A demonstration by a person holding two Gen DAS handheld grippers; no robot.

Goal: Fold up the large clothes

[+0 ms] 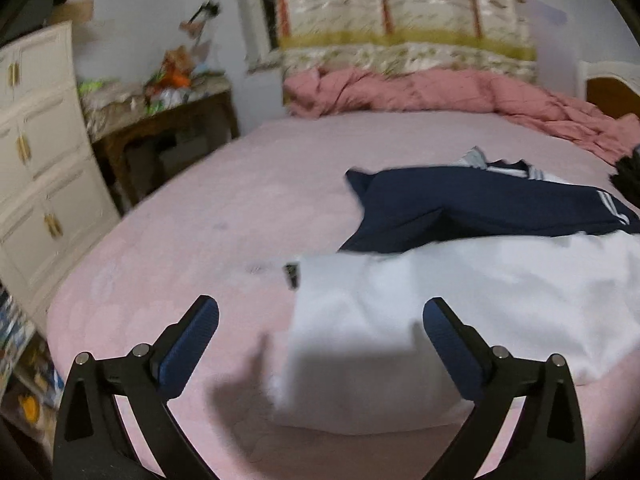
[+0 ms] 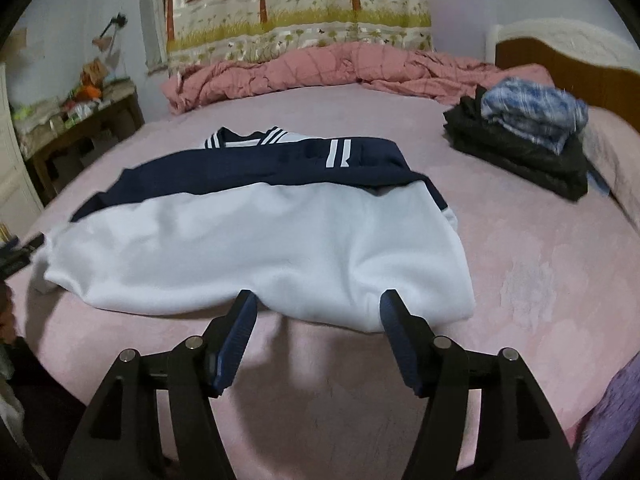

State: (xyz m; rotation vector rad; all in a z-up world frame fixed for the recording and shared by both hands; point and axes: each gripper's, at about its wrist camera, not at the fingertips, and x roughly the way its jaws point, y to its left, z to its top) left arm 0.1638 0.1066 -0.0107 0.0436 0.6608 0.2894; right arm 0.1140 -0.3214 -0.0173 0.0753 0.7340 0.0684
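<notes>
Both grippers hover empty, left gripper (image 1: 320, 312) and right gripper (image 2: 318, 306) with fingers spread wide, over the navy-and-white garment (image 2: 256, 240) lying mid-frame on the pink bed (image 2: 540, 280).

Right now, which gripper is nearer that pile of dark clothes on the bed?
Right. The right gripper sees the dark pile ahead to its right; the left gripper only catches its edge far right.
</notes>
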